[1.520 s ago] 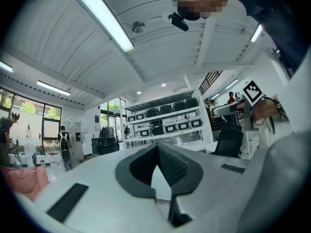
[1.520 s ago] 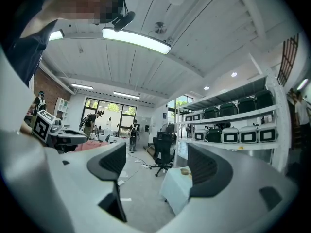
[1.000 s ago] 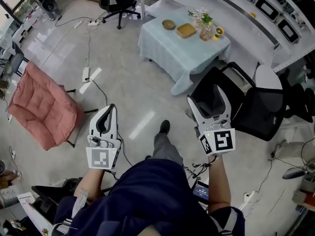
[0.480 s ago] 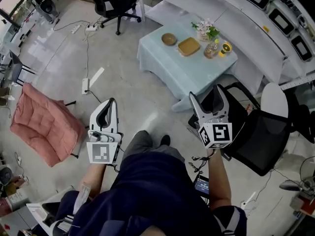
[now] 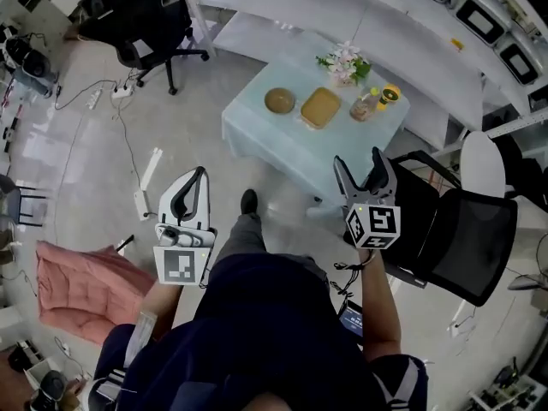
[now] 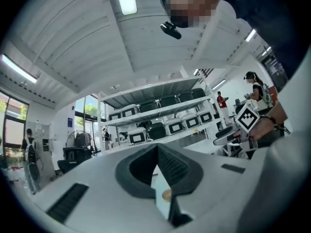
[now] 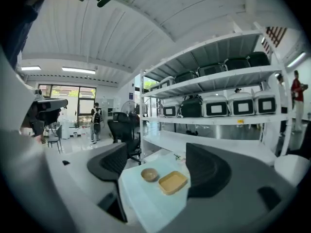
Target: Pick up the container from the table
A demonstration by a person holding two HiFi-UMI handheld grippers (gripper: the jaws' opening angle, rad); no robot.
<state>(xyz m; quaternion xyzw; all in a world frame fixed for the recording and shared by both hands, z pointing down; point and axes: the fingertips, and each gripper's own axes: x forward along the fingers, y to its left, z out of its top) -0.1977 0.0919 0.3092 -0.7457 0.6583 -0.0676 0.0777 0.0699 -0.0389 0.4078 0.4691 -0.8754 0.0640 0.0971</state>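
We hold the right hand-held gripper [image 5: 360, 166] wide open and empty, well short of the worktop [image 5: 282, 139] in the upper middle of the frame. The left hand-held gripper [image 5: 193, 178] is pinched closed on nothing. The shallow tan container [image 5: 321, 107] lies beside a round bowl [image 5: 279, 101]. It looks light and stiff, so we judge 1 rim wall the best grip.
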